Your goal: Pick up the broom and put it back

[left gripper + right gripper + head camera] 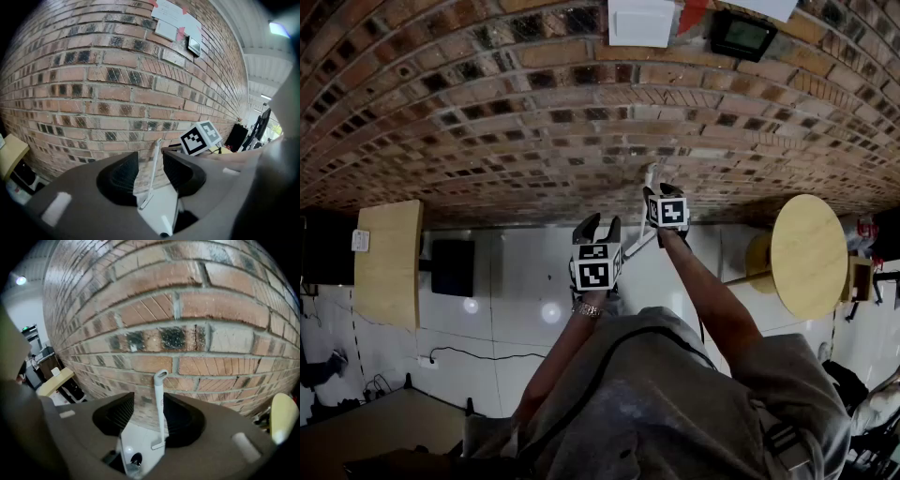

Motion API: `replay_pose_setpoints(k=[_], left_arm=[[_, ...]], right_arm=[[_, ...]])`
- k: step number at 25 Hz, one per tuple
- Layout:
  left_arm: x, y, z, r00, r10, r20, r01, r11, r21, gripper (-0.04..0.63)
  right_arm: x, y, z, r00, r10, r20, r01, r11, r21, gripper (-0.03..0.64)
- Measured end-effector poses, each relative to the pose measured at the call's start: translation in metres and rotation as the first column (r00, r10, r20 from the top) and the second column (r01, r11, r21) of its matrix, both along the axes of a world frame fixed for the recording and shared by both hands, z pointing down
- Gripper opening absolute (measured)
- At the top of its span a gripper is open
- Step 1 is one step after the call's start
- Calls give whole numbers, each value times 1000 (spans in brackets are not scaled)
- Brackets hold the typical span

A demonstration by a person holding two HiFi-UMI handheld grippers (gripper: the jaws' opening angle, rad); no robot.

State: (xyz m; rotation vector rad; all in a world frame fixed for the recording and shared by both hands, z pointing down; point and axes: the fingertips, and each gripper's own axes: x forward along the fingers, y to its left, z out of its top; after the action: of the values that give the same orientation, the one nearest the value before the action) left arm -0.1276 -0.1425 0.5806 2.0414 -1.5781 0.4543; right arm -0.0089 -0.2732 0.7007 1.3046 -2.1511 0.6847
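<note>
A white broom (643,217) leans on the brick wall (534,122), its handle slanting up to the right. My right gripper (664,191) is open close beside the handle's upper end. In the right gripper view the broom (160,408) shows whole, out ahead in the gap near the right jaw, with no pad pressing on it. My left gripper (598,224) is open lower and to the left. In the left gripper view the broom (153,171) shows beyond the wide jaws, beside the right gripper's marker cube (200,137).
A round wooden table (809,255) stands at the right and a rectangular wooden table (389,262) at the left. A black box (452,267) sits by the wall. A cable (478,354) runs over the white floor. Papers and a black screen (742,35) hang on the wall.
</note>
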Motion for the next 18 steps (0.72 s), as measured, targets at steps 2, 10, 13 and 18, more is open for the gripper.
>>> replay_pose_setpoints(k=[2,10,13,18], left_arm=[[-6,-6,4,1000,9,-1,-9,1000,-15,156],[-28,-29,18,1000,-8,-6,8,997,-71,156],[-31,-38,20,1000,-24,-1,24,997,-79,156],[-28,-49,22,1000,-30,9,30,995,-90,156]], right_arm=[[-1,-16,18,999,20,-31,-21,999,-37,173],[-12,-56,73,987,0,-164,-22,991,-130,173],[-13,-71,83,988,13,-157,-37,988,-150,166],[-2,-72,82,982,23,-189,-52,988,-147,98]])
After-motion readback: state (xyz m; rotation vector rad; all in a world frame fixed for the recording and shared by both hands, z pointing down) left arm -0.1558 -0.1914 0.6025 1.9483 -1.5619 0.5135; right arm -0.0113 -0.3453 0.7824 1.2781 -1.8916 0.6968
